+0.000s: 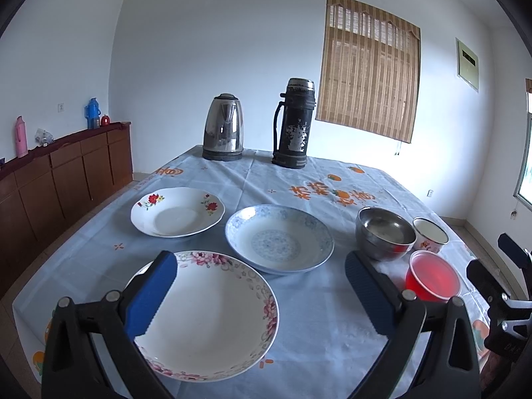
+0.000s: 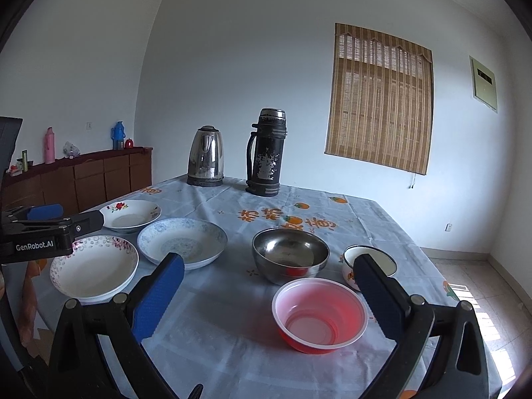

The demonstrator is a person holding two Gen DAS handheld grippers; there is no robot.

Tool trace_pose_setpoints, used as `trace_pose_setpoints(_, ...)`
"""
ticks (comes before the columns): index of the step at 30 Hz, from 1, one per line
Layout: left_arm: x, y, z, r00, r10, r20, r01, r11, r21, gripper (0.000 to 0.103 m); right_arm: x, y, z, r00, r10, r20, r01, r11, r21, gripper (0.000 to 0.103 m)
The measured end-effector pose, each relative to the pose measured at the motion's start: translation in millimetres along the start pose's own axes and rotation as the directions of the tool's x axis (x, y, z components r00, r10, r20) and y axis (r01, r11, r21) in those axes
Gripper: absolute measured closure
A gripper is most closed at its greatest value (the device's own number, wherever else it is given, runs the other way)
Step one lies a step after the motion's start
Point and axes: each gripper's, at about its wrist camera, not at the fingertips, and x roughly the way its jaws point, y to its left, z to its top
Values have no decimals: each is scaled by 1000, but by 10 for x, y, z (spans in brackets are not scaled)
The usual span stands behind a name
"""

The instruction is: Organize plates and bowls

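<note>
On the table with the pale blue cloth (image 2: 232,332), left gripper (image 1: 262,296) wide open and empty above the white pink-flowered plate (image 1: 212,319), right gripper (image 2: 269,294) wide open and empty above the red plastic bowl (image 2: 319,314), blue-patterned plate (image 1: 279,239), red-flowered plate (image 1: 176,211), shiny metal bowl (image 2: 291,254) and small white cup (image 2: 382,259) close by.

Three plates, three bowls, all upright and empty on bench.
Pink-flower plate (image 1: 206,316) under left fingers (image 1: 151,296); blue-pattern plate (image 1: 279,239) and red-flower plate (image 1: 176,211) beyond them. Red plastic bowl (image 2: 319,316) between right fingers (image 2: 159,296); steel bowl (image 2: 291,254) and white enamel bowl (image 2: 369,264) just beyond.
</note>
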Motion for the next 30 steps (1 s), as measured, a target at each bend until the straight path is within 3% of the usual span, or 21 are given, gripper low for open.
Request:
trace_pose_setpoints(13, 15, 32, -17, 1000, 5, 0, -5, 1000, -2, 0, 0, 136, -20, 1000, 13, 16, -12, 999, -51, 1)
trace_pose_setpoints(30, 52, 75, -44, 1000, 15, -5, -15, 1000, -3, 0, 102, 220, -11, 999, 37, -10, -37, 999, -38, 1)
